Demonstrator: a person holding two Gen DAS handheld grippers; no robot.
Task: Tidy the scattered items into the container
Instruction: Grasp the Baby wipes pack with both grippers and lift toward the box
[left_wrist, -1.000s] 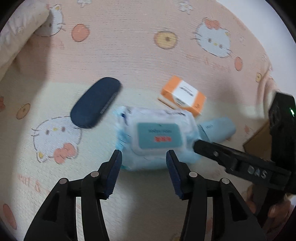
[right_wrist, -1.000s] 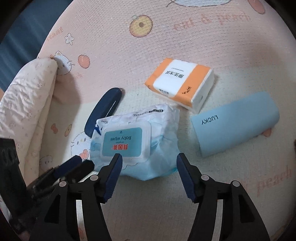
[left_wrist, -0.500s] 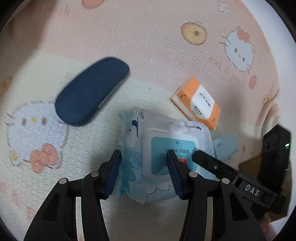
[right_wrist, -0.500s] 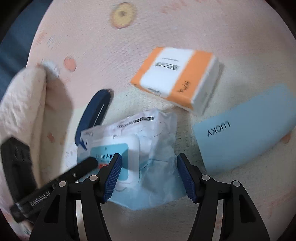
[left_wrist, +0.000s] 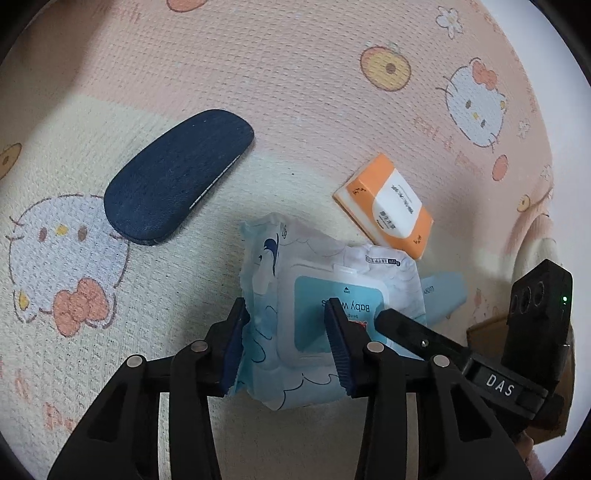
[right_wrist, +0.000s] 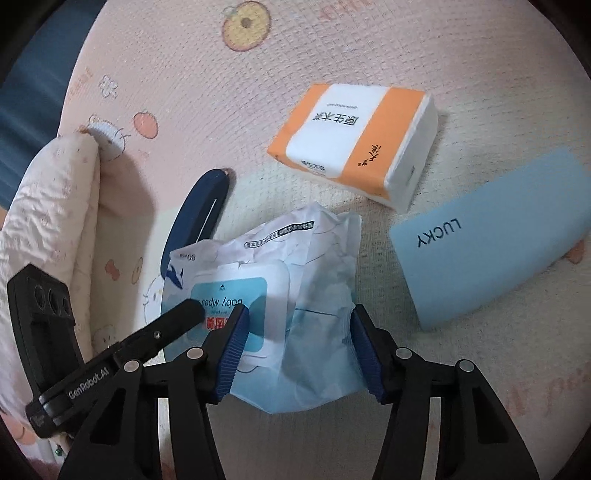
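Observation:
A blue and white baby wipes pack (left_wrist: 332, 302) (right_wrist: 288, 295) lies on the Hello Kitty bedsheet. My left gripper (left_wrist: 286, 347) is open, its jaws straddling the pack's left end. My right gripper (right_wrist: 299, 350) is open, its jaws straddling the pack's right end. A dark blue glasses case (left_wrist: 177, 177) (right_wrist: 199, 214) lies to the left of the pack. An orange and white tissue pack (left_wrist: 388, 210) (right_wrist: 354, 140) lies beyond it. A light blue case marked LUCKY (right_wrist: 491, 243) (left_wrist: 443, 291) lies to the right.
A cardboard box edge (left_wrist: 487, 328) shows at the right of the left wrist view, behind the right gripper's body. A rolled pink quilt (right_wrist: 48, 221) lies along the left of the right wrist view.
Both grippers have come down and forward onto the wipes pack from either side; their jaws now sit around its two ends. The items have not moved.

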